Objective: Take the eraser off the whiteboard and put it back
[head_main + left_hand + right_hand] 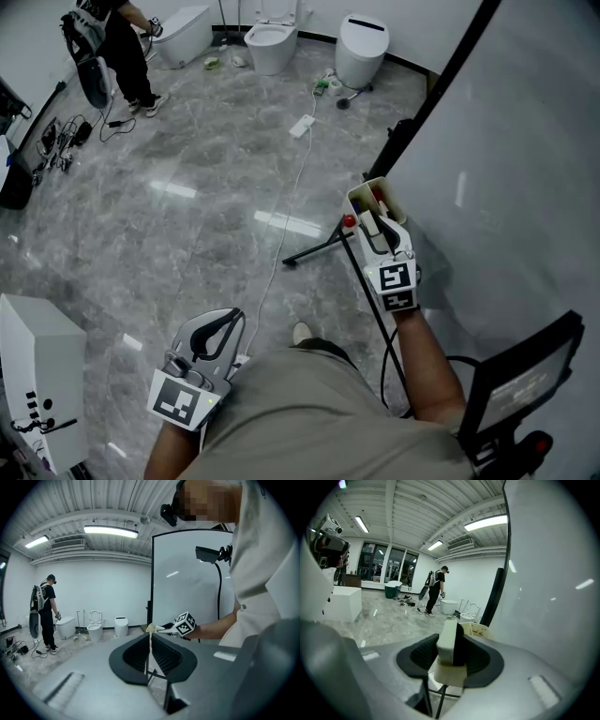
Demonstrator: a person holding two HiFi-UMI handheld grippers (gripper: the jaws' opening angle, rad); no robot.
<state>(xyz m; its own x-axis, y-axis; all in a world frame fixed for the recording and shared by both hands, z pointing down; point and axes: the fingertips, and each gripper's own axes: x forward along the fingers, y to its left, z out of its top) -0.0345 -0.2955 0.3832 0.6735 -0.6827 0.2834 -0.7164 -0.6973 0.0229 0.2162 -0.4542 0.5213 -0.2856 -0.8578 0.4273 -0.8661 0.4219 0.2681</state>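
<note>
In the right gripper view the eraser point(446, 640), a cream block with a dark felt side, stands upright between the jaws, and my right gripper point(452, 651) is shut on it. From the head view that gripper point(374, 223) is held close to the left edge of the big whiteboard point(506, 159), just behind a small cream tray point(365, 195) with red pieces in it. The tray point(481, 630) lies just beyond the eraser. My left gripper point(225, 324) hangs low by my body, away from the board, with its jaws point(150, 654) shut on nothing.
The board's black stand legs point(317, 249) spread over the marble floor. A white cable point(289, 202) runs past them. A white box point(33, 370) stands at the lower left. A person point(112, 47) and toilets point(272, 42) are far off. A black panel point(520, 375) is at my right.
</note>
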